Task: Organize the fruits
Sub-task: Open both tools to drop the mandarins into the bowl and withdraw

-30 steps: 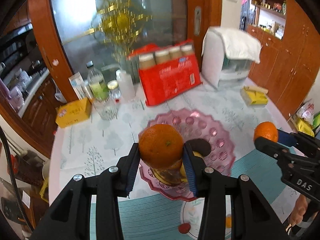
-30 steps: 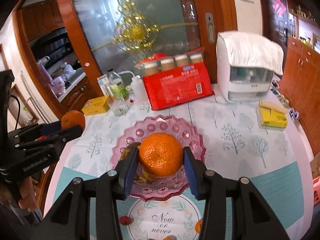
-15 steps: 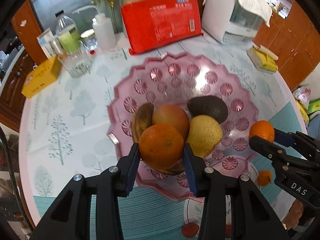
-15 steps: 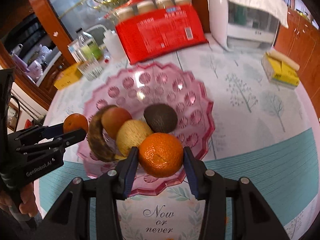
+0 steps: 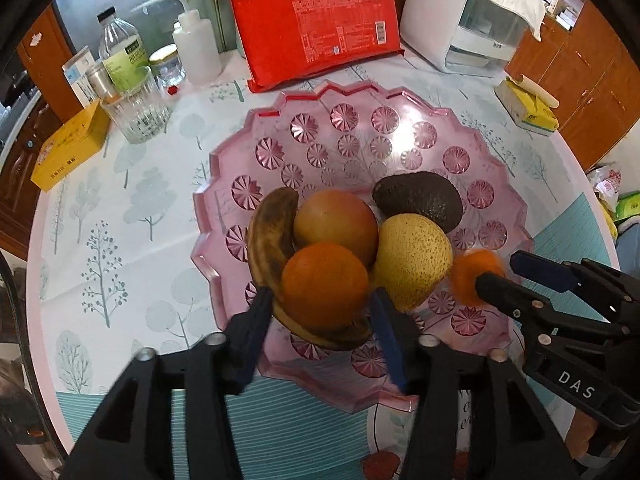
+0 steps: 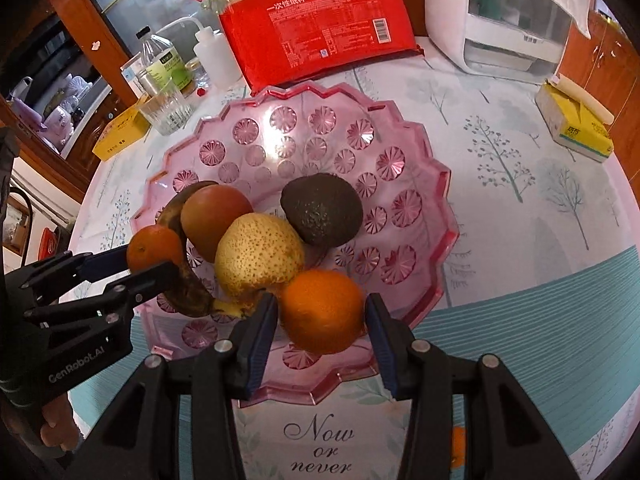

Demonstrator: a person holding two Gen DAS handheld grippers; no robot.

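Observation:
A pink glass bowl [image 5: 224, 160] [image 6: 440, 184] holds a browned banana [image 5: 268, 236], a reddish round fruit [image 5: 336, 224], a yellow pear [image 5: 412, 256] and a dark avocado [image 5: 420, 200]. My left gripper [image 5: 320, 298] [image 6: 150, 260] points steeply down with its jaws opening. An orange [image 5: 324, 284] sits between them on the banana, with small gaps at both pads. My right gripper [image 6: 320, 302] [image 5: 498, 270] is shut on a second orange [image 6: 322, 312], low over the bowl's near side beside the pear [image 6: 258, 252].
Behind the bowl stand a red pack of paper cups [image 5: 320, 24], a white appliance under a cloth [image 5: 468, 20], a glass [image 5: 136, 108], bottles [image 5: 120, 56] and a yellow box [image 5: 68, 148]. A tissue pack [image 6: 572, 124] lies at the right. A printed mat [image 6: 320, 444] lies near me.
Both grippers have sunk toward the bowl with their oranges. The left jaws have spread off their orange, which now rests on the banana. The right grip is unchanged.

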